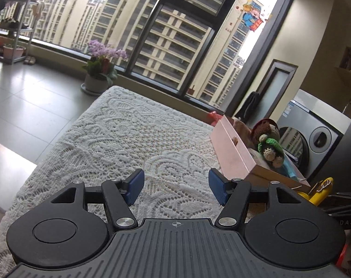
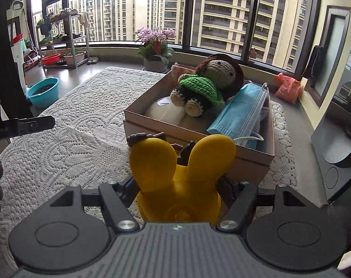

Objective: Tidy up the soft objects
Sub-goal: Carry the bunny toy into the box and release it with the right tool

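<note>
My right gripper is shut on a yellow rabbit-eared soft toy, held just in front of an open cardboard box. The box holds a crocheted doll in green, a stack of blue face masks and a white round object. My left gripper is open and empty above the white lace tablecloth. The box stands to its right in the left wrist view, with the doll inside and the yellow toy beyond it.
A potted purple orchid stands on the floor past the table. A teal basin and a metal shelf are at the left. An orange bag lies by the window. A washing machine is at the right.
</note>
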Demonstrator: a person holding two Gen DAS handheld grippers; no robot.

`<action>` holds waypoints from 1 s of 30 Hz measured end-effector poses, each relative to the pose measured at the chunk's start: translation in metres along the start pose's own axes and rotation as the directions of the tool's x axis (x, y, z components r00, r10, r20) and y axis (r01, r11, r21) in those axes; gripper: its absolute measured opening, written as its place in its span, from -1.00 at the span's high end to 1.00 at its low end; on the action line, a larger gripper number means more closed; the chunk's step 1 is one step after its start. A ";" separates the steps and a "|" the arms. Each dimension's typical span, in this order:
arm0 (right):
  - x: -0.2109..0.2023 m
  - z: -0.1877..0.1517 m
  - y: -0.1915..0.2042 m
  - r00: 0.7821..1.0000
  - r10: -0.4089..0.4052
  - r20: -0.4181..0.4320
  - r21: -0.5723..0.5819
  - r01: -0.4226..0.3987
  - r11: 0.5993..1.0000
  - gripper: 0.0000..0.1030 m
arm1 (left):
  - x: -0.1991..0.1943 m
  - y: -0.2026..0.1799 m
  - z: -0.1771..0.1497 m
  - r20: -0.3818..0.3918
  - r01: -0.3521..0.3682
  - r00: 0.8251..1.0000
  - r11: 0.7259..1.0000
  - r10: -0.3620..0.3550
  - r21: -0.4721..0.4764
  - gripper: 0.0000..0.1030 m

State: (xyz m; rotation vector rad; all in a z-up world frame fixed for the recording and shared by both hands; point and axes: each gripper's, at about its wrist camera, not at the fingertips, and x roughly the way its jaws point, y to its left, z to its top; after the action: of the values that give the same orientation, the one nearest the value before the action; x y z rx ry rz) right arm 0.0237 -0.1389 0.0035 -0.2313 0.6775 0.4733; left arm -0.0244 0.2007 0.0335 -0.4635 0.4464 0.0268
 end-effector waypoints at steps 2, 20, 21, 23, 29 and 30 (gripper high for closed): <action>0.006 -0.005 -0.012 0.999 -0.035 0.011 0.034 0.035 0.999 -0.36 | 0.000 -0.017 -0.005 -0.032 0.037 0.999 0.999 -0.036 0.026 -0.29; -0.033 0.043 -0.031 0.940 0.044 0.338 0.104 -0.084 0.991 -0.37 | 0.005 -0.065 -0.030 -0.147 0.018 0.989 0.995 -0.003 0.103 -0.26; -0.029 0.055 -0.031 0.930 0.029 0.368 0.105 -0.073 0.992 -0.37 | 0.007 -0.067 -0.030 -0.152 0.023 0.988 0.995 -0.008 0.102 -0.25; -0.014 0.080 -0.031 0.908 0.007 0.420 0.117 -0.062 0.991 -0.37 | 0.010 -0.072 -0.031 -0.156 0.033 0.988 0.994 -0.016 0.109 -0.24; 0.062 0.133 -0.003 0.942 0.091 0.323 0.096 -0.128 0.987 -0.37 | 0.008 -0.080 -0.033 -0.154 0.065 0.987 0.989 -0.044 0.133 -0.24; 0.079 0.135 0.006 0.962 0.064 0.264 0.072 -0.086 0.994 -0.37 | 0.007 -0.078 -0.034 -0.157 0.068 0.987 0.989 -0.047 0.133 -0.24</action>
State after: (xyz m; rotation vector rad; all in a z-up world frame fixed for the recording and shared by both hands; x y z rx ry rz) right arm 0.1475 -0.0585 0.0545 -0.0622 0.4475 0.5362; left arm -0.0218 0.1151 0.0369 -0.3427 0.5820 -0.0958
